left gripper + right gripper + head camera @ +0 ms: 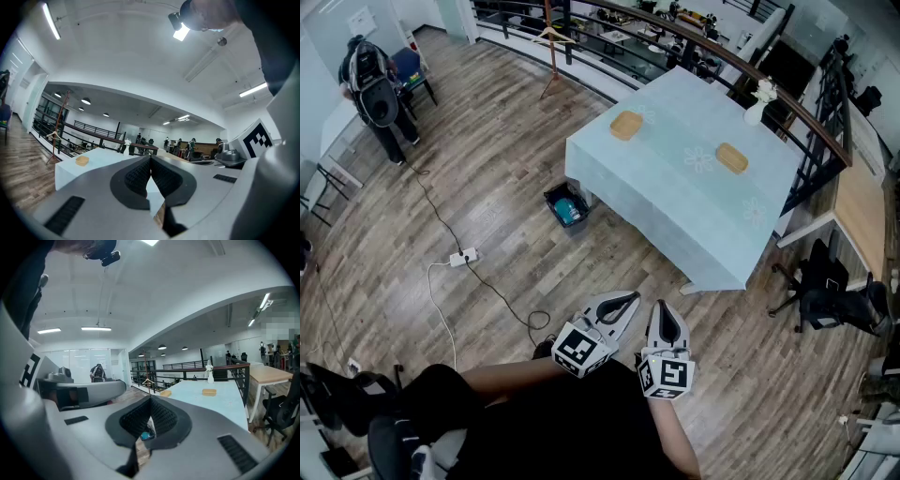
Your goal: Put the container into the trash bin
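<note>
Tan, shallow container [626, 125] lies flat on the pale-blue table [675, 202].

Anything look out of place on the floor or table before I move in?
Nothing spilled or tipped. Only oddity: a power strip and its cable trail loose across the floor near the trash bin, a possible trip hazard.

No legible text, labels or numbers.
</note>
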### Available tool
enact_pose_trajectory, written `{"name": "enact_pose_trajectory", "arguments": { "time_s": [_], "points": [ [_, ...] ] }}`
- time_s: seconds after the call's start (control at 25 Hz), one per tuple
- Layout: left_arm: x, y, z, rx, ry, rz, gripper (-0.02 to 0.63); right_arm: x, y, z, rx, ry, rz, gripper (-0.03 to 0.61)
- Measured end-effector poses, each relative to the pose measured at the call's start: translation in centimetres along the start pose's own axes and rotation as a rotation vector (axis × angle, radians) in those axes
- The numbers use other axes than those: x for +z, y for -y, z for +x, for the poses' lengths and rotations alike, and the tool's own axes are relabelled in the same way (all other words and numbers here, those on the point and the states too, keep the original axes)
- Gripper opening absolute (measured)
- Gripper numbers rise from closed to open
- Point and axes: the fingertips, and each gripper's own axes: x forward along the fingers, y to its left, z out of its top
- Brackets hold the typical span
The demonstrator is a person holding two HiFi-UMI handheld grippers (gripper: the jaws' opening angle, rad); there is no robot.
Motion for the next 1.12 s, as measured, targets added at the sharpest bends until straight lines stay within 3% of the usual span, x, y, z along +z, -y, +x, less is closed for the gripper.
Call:
{"name": "enact_pose_trajectory", "arguments": {
  "time_s": [0.12, 0.36, 0.56, 0.72, 0.88, 1.12],
  "points": [
    [0.6, -2.8, -0.9, -0.012, 0.006, -0.006, 0.014, 0.5, -1.8, 2.2, -0.011, 0.023, 0.002, 0.032],
    [0.3, -8.8, -3.1, 0.006, 0.003, -0.029, 0.015, 2.7, -4.8, 5.4, -0.021, 0.173, 0.055, 0.034],
    [0.4, -14.6, -5.2, 0.011, 0.020, -0.078, 0.015, -0.2, -8.7, 9.0, 0.006, 0.118, 0.133, 0.034],
    [0.3, -17.1, -7.0, 0.048, 0.018, -0.089, 0.015, -2.0, -11.5, 10.6, 0.055, 0.054, 0.090, 0.035],
    [-0.1, -19.0, -6.7, 0.080, 0.008, -0.111, 0.015, -2.0, -12.0, 12.9, 0.066, 0.006, 0.047, 0.034],
    [-0.5, -22.0, -4.4, 0.115, 0.002, -0.096, 0.015, -3.7, -11.1, 17.5, 0.104, -0.032, 0.112, 0.034]
  ]
}}
